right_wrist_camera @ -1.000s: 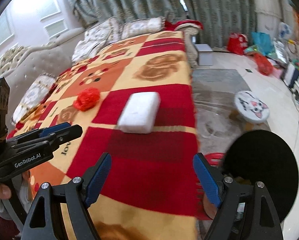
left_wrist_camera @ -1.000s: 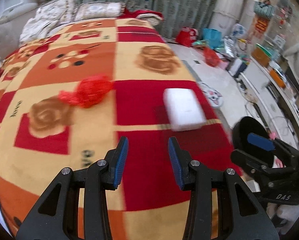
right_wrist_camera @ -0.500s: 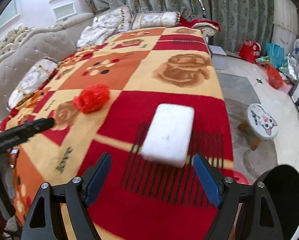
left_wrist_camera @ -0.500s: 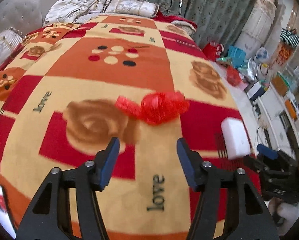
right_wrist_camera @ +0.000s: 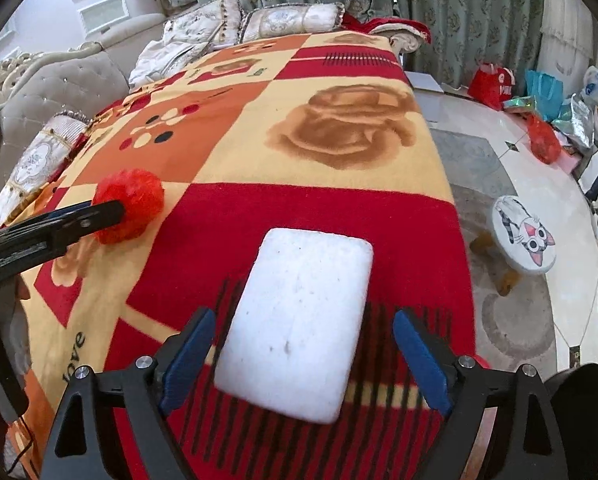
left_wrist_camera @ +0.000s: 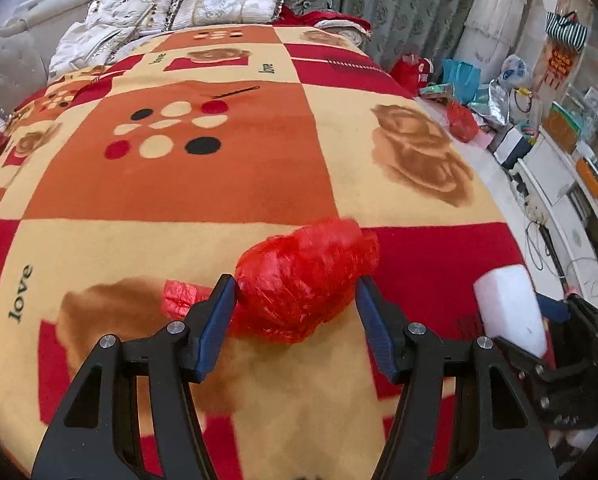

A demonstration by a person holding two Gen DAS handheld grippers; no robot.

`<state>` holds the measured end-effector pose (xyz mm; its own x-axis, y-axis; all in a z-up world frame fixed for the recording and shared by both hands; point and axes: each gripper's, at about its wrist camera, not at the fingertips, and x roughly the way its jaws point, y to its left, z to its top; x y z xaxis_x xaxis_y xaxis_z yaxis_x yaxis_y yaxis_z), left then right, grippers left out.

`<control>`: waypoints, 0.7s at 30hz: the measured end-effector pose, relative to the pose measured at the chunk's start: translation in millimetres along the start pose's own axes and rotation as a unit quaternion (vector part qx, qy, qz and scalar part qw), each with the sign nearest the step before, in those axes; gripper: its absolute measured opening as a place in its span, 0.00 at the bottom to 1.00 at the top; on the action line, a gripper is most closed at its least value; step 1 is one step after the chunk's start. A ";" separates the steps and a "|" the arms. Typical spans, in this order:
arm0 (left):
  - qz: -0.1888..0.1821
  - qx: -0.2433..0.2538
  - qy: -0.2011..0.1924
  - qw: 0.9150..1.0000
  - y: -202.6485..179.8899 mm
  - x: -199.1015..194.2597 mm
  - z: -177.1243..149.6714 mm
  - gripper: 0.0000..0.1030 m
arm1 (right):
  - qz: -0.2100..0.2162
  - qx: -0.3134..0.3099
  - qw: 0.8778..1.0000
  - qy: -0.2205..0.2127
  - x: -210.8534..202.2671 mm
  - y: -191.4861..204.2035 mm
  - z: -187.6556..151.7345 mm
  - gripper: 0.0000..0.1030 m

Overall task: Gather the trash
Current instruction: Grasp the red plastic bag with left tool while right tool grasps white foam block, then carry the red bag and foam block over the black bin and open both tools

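Note:
A crumpled red plastic bag [left_wrist_camera: 305, 280] lies on the patterned bed blanket [left_wrist_camera: 203, 184]. My left gripper [left_wrist_camera: 295, 304] is open with its jaws on either side of the bag; contact is unclear. The bag also shows in the right wrist view [right_wrist_camera: 133, 204], with the left gripper [right_wrist_camera: 99, 214] reaching it. A white foam block [right_wrist_camera: 299, 332] lies on the red part of the blanket near the bed's right edge. My right gripper [right_wrist_camera: 303, 344] is open around the block's near end, with gaps on both sides. The block also shows in the left wrist view [left_wrist_camera: 509, 308].
Pillows [left_wrist_camera: 223, 6] lie at the head of the bed. Beside the bed are a tiled floor, a small cat-face stool [right_wrist_camera: 525, 240], a black bin [right_wrist_camera: 583, 404] at lower right, and bags and clutter [left_wrist_camera: 463, 120] along the curtain and far wall.
Both grippers have moved forward over the bed. The left one now straddles the red bag and the right one now straddles the white foam block. Both stay open.

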<state>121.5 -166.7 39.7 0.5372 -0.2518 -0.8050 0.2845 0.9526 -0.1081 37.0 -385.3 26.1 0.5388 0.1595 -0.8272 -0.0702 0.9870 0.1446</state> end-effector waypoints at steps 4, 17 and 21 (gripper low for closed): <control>-0.014 -0.019 0.008 1.000 1.3 7.7 -0.8 0.44 | 0.003 -0.007 1.000 -0.010 4.9 -1.1 -1.6 0.81; -0.037 -0.009 -0.018 0.999 -22.3 -60.0 -34.0 0.36 | 0.042 -0.008 0.998 -0.051 -49.6 9.2 -26.0 0.61; -0.039 0.003 -0.023 0.999 -36.7 -76.5 -49.1 0.36 | 0.040 -0.007 0.998 -0.055 -68.4 11.2 -41.6 0.62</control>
<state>31.0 -174.0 76.6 0.5496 -0.3323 -0.7665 0.3311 0.9290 -0.1654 -35.6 -384.3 61.8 0.6202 0.2361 -0.7480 -0.1288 0.9713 0.1997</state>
